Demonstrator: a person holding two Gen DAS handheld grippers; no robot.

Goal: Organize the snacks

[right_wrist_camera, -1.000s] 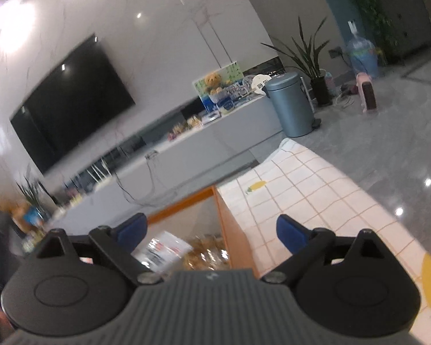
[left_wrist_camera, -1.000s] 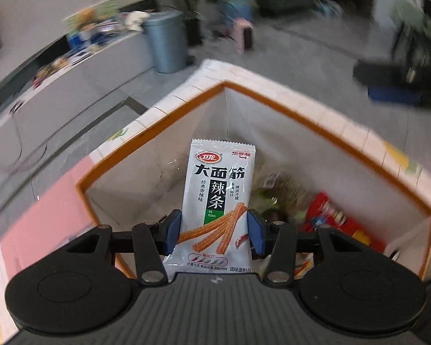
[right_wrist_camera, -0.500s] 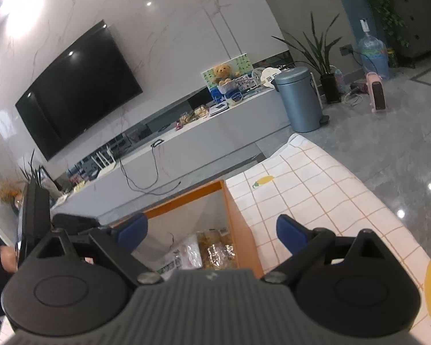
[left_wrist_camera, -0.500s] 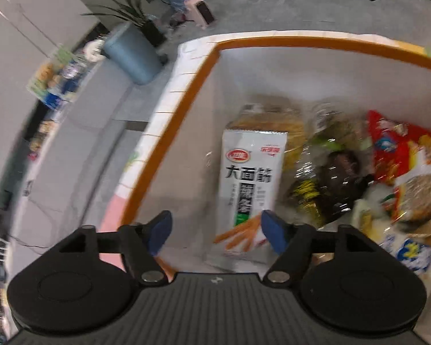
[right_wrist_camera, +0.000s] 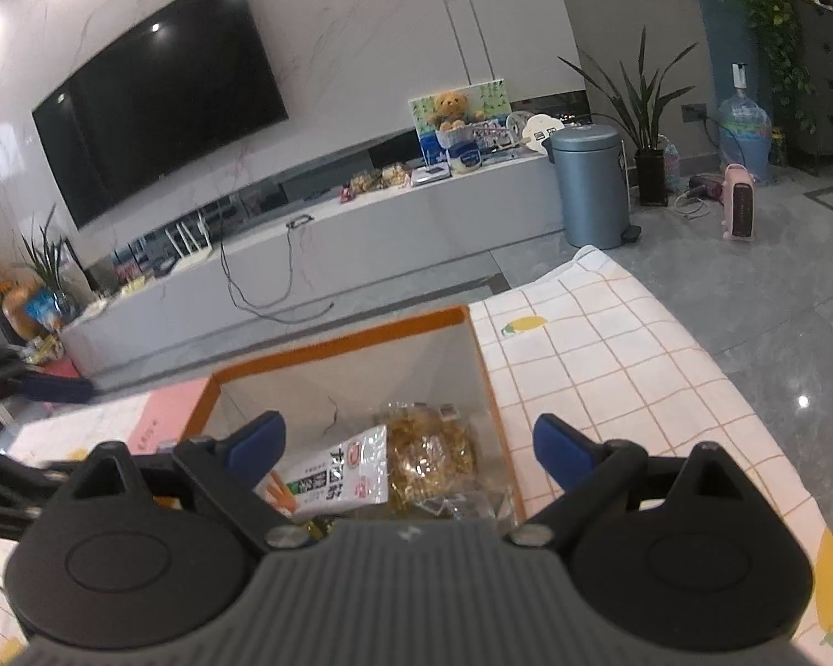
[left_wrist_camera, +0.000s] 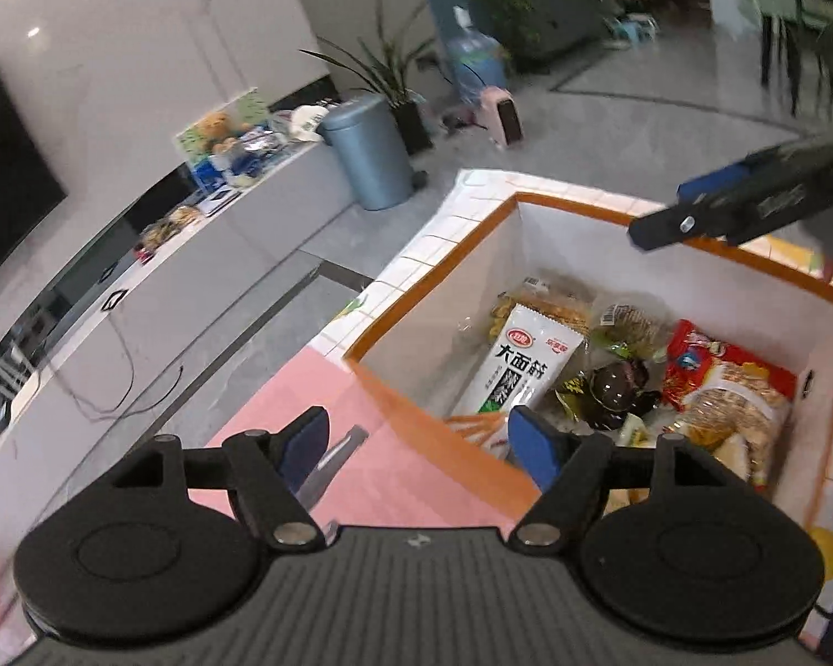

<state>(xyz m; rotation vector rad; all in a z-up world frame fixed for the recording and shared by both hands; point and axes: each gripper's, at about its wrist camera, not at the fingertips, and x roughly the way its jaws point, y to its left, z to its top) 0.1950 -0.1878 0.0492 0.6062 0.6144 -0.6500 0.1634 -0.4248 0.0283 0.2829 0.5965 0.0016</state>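
Both hand-held grippers hover over an open white box with an orange rim (left_wrist_camera: 594, 211). At the bottom of the left wrist view, the left gripper (left_wrist_camera: 422, 441), black with blue finger pads (left_wrist_camera: 533, 447), has its jaws opening, and nothing is pinched between them: the pads stand apart above the near orange rim of the box and a pink sheet (left_wrist_camera: 327, 388) beside it. Just past the right pad, a white snack packet printed with black Chinese characters and orange sticks (left_wrist_camera: 519, 372) lies inside the box, leaning on the left inner wall, free of the gripper. Right of it in the box lie a dark green wrapped snack (left_wrist_camera: 611, 388), a red and yellow bag (left_wrist_camera: 716, 377) and a clear bag of golden-brown pieces (left_wrist_camera: 555, 305). In the upper right of that view the right gripper (left_wrist_camera: 749, 194) reaches in over the far rim, blurred. In the right wrist view its blue pads (right_wrist_camera: 561, 449) are spread wide and empty, with the same white packet (right_wrist_camera: 339, 472) and the golden bag (right_wrist_camera: 433, 455) showing in the box below them. A white cloth with an orange grid and lemon prints (right_wrist_camera: 611, 366) covers the table at the right. Behind stand a grey-blue round bin (right_wrist_camera: 588, 183) and a black wall television (right_wrist_camera: 155, 89).
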